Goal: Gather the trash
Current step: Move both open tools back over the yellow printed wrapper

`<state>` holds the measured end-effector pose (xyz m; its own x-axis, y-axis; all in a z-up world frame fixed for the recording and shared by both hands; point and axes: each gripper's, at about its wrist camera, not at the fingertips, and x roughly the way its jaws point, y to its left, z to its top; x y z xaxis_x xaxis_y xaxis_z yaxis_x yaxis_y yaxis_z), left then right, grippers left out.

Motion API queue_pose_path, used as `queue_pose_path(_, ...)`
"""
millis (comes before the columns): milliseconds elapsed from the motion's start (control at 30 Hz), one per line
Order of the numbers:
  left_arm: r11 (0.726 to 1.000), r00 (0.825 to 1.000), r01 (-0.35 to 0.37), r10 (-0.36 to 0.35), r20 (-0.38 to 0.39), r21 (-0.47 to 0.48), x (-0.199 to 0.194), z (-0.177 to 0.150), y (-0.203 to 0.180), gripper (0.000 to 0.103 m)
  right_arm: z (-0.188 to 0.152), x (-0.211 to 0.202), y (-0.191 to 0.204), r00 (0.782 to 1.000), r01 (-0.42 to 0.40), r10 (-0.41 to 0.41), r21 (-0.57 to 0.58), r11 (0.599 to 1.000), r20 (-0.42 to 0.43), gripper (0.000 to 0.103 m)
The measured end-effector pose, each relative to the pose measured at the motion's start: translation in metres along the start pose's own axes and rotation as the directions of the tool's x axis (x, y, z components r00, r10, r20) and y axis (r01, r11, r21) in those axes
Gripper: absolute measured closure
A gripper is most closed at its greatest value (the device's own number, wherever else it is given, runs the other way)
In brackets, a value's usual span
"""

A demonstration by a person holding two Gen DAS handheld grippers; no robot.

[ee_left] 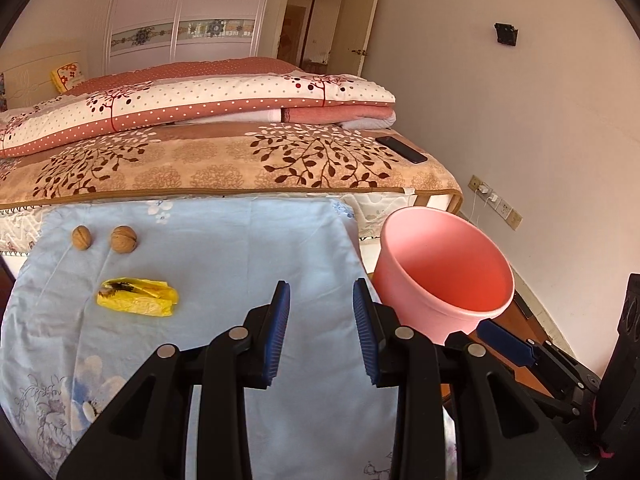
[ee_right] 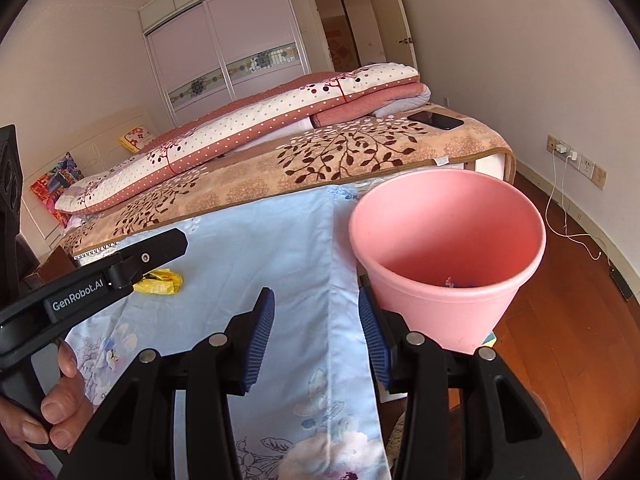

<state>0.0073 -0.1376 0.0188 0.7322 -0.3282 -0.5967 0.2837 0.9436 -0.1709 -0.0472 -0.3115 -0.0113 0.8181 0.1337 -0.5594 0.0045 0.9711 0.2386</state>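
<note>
Your left gripper (ee_left: 321, 332), parted and empty, sits nearer the yellow wrapper (ee_left: 138, 297), lying crosswise ahead-left; your right gripper (ee_right: 316, 340) gapes empty too.

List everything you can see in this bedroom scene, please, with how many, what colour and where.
walnuts: two, brown, far left of the blue cloth
wrapper: one, yellow, crumpled, on the cloth below the walnuts
bin: one, pink, right of the cloth
cloth: one, light blue floral, in front of the bed
phone: one, black, on the bed's corner
quilt: one, folded, white and pink, on the bed
left gripper: one, black, blue jaws, apart, empty
right gripper: one, black, blue jaws, apart, empty
</note>
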Motion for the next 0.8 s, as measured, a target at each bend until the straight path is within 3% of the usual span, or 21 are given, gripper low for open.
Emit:
queue_pose_path(300,0.993,0.993,-0.115,0.115,0.001,-0.014,-0.015,-0.017,0.039,0.07,-0.013,0.007,0.047,0.997,-0.071,0.068,-0.096,0.993,-0.035,0.057)
queue_pose_path(800,0.983,0.988,-0.152,0.151,-0.023,-0.102,-0.021,-0.028,0.086,0.07,-0.02,0.03,0.097,0.99,-0.126,0.108,-0.222,0.967,-0.093,0.055)
